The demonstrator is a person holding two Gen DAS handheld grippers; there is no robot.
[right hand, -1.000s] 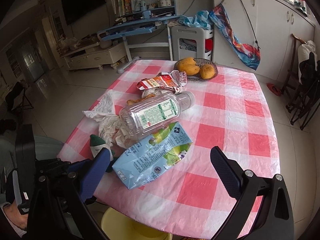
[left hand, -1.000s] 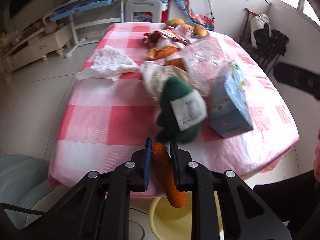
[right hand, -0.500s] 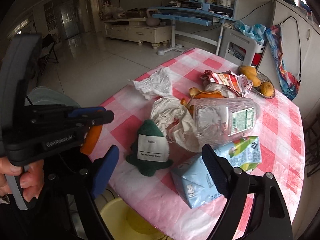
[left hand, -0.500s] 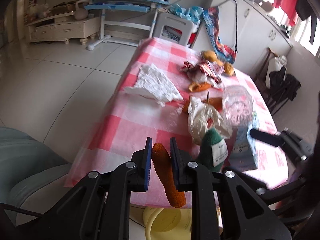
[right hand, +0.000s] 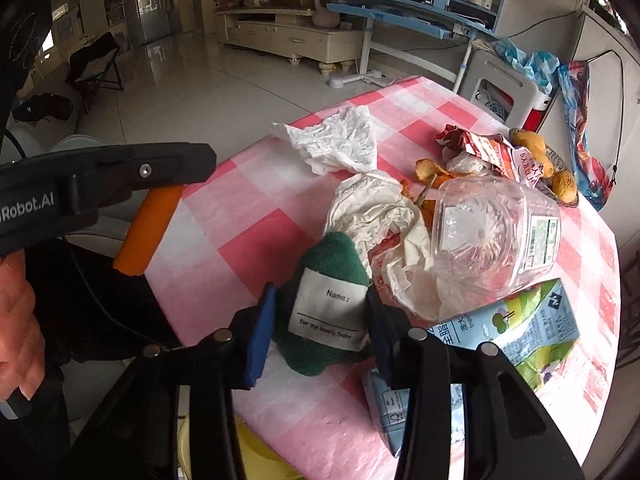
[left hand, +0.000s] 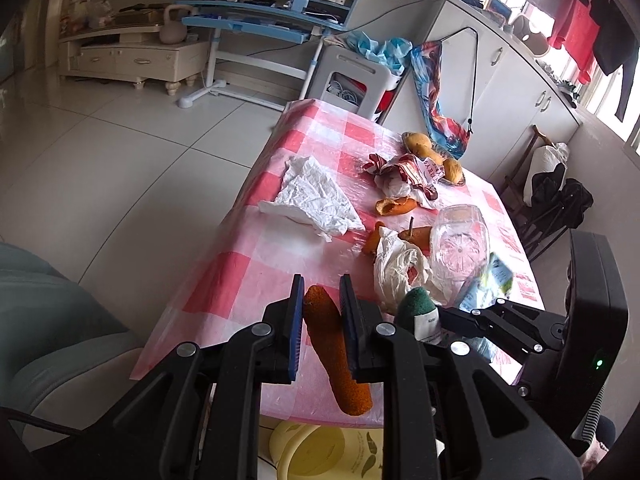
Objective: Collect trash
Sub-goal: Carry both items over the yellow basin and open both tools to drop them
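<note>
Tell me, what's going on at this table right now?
A person is clearing trash off a table with a pink checked cloth, a handheld gripper in each hand. The left gripper is shut on an orange stick-shaped piece, held over the table's near edge above a yellow bin. The right gripper is closing around a green plush toy with a white name label. A crushed clear bottle, a carton, crumpled paper and peels lie on the cloth.

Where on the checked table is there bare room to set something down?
Free: the near-left cloth between the white tissue and the table edge, and the far corner. Crowded: crumpled wrapper, clear bottle, carton and green toy.
</note>
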